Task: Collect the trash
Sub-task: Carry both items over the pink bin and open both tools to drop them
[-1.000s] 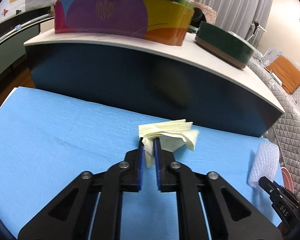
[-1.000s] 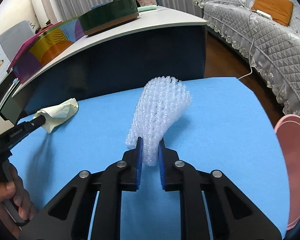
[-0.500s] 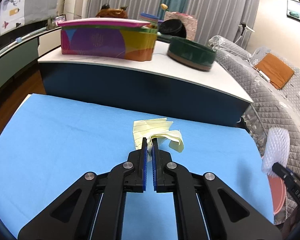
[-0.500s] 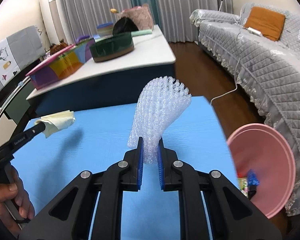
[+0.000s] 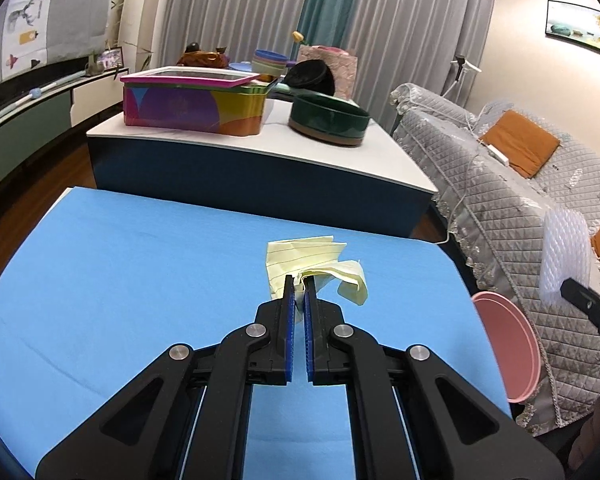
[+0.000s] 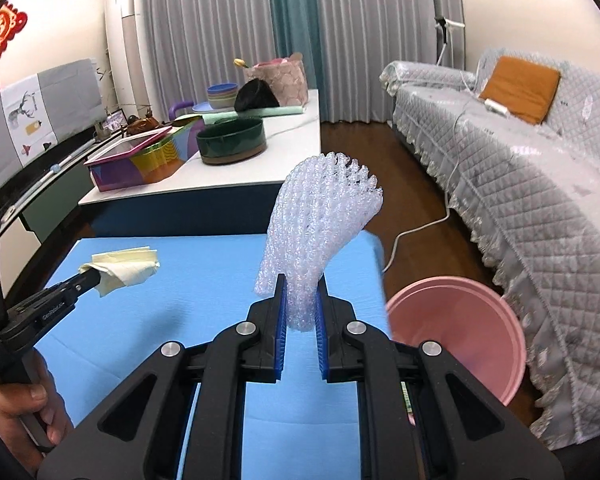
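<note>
My left gripper (image 5: 299, 285) is shut on a crumpled yellow lined paper (image 5: 300, 258) and holds it above the blue table (image 5: 120, 280). It also shows in the right wrist view (image 6: 120, 266), at the left. My right gripper (image 6: 300, 288) is shut on a white foam net sleeve (image 6: 320, 232), held upright over the table's right edge. The sleeve also shows at the right of the left wrist view (image 5: 566, 256). A pink bin (image 6: 460, 332) stands on the floor just right of the table, below and right of my right gripper; it also shows in the left wrist view (image 5: 508, 344).
A dark blue counter (image 5: 240, 184) behind the table carries a colourful box (image 5: 192, 106) and a green bowl (image 5: 328, 120). A grey quilted sofa (image 6: 520, 184) runs along the right. A white cable (image 6: 416, 232) lies on the wooden floor.
Both grippers have risen from the table with their loads. The right gripper has moved right, so the pink bin has come into view below it.
</note>
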Available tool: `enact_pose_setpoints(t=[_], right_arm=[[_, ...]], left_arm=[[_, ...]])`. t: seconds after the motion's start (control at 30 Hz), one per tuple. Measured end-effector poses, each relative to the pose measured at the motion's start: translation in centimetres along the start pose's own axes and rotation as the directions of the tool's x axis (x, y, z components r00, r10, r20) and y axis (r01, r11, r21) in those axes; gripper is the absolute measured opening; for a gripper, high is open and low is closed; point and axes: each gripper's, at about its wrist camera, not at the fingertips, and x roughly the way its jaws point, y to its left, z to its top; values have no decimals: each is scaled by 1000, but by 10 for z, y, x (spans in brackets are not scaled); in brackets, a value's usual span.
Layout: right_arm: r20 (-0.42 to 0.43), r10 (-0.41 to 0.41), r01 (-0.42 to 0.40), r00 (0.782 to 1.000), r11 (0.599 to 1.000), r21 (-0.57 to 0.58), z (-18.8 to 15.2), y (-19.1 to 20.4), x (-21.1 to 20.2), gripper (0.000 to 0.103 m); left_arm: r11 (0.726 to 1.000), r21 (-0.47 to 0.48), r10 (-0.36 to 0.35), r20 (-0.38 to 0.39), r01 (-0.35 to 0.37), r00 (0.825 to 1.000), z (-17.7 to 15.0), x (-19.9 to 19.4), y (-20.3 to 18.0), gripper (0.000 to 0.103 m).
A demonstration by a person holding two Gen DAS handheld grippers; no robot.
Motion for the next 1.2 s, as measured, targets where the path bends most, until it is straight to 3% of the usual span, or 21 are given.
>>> enact_pose_setpoints(t=[0.13,0.37,0.9,1.2], right_arm=[[6,-19,19,1000,1000,-4,-1,-15,-10,13],[-35,-44,45,998,998,33,-34,-45,-5,13],[-11,-123,124,992,987,100,-42,-107,-16,13],[-42,-153,158,987,973,169,-49,-140,-10,13]], left_arm=[[999,31,-17,10,17,1000,-8,-8,-14,4],[995,90,-43,12,42,999,-18,-12,-37,4],[979,176,-93,-47,99,995,-37,12,-104,4],[967,211,-129,-64,140,990,-34,22,-141,4]])
